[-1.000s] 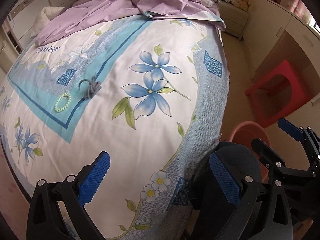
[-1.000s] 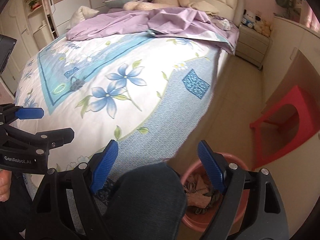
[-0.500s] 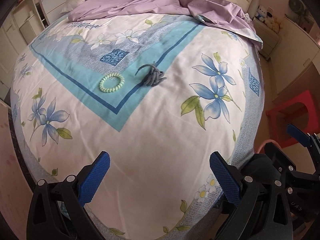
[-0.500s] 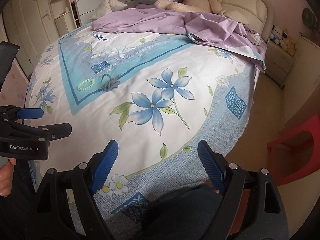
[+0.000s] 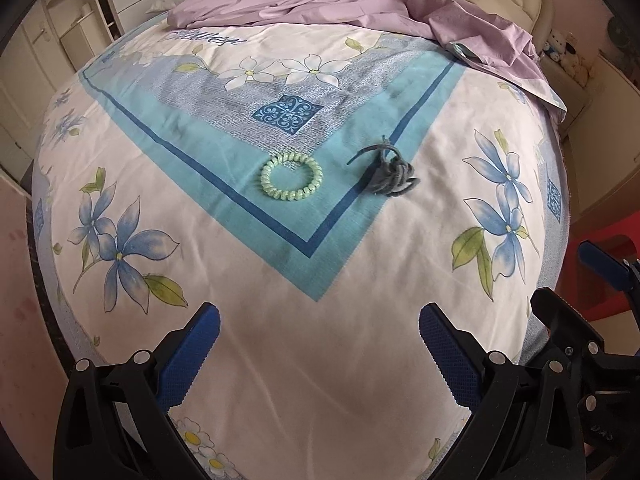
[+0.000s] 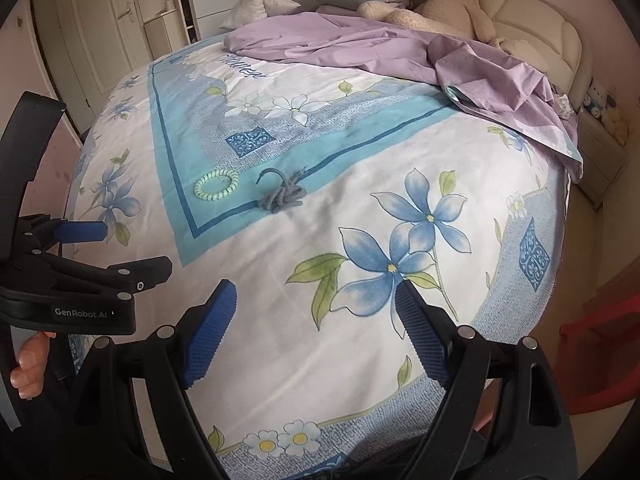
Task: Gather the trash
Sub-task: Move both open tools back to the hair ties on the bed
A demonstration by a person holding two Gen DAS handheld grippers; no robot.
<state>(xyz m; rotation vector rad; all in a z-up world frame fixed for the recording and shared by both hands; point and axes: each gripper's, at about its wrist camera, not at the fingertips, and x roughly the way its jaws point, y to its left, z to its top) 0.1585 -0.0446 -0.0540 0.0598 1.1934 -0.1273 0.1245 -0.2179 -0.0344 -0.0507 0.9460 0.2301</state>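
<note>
A small tangle of dark grey cord (image 5: pixel 390 174) lies on a floral bedspread (image 5: pixel 320 340) printed with blue flowers and a turquoise border band. The tangle sits on that band, just inside its dark blue stripe. Just beside it, on the same band and apart from it, lies a pale green spiral hair tie (image 5: pixel 291 178).

Both items are well ahead of the two handheld tongs, which hover over the white part of the bedspread nearer the foot of the bed. The left gripper (image 5: pixel 320 354), black with ridged blue pads, has its jaws spread wide and holds nothing; only bare fabric shows between the pads. The right gripper (image 6: pixel 316 334), of the same build, is likewise spread wide and empty. In the right view the cord tangle (image 6: pixel 282 196) lies ahead and slightly left of its jaws, with the hair tie (image 6: pixel 216 186) further left.

Beyond the cord, a rumpled lilac sheet (image 6: pixel 400 48) is bunched toward the head of the bed, with a cream teddy bear (image 6: pixel 444 0) behind it.
</note>
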